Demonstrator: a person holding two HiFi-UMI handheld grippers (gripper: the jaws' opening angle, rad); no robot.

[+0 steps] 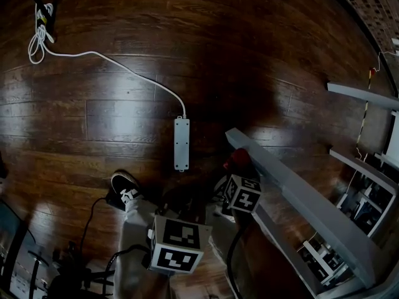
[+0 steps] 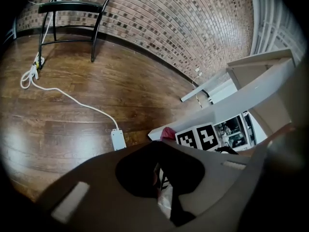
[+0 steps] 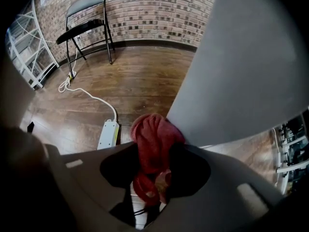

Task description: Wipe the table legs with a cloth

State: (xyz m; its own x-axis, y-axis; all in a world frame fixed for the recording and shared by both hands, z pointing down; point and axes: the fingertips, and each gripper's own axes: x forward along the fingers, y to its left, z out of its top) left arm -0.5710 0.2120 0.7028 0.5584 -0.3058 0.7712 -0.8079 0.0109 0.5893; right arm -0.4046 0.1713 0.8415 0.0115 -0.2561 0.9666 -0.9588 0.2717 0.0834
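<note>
In the head view a grey table leg (image 1: 299, 198) runs slantwise from the middle to the lower right. Its near end is met by a red cloth (image 1: 240, 159). My right gripper (image 1: 239, 170) is shut on that cloth, its marker cube just below. In the right gripper view the red cloth (image 3: 153, 144) hangs bunched between the jaws and presses against the grey leg (image 3: 251, 71), which fills the right half. My left gripper (image 1: 168, 212) hangs lower left, away from the leg. In its own view the left gripper (image 2: 158, 178) looks shut and holds nothing, and the leg (image 2: 241, 100) lies ahead at the right.
A white power strip (image 1: 181, 143) with its cable (image 1: 112, 61) lies on the dark wood floor left of the leg. The person's shoe (image 1: 124, 189) stands near it. A black folding chair (image 3: 84, 18) stands by the brick wall. More grey bars and a rack (image 1: 368, 204) crowd the right.
</note>
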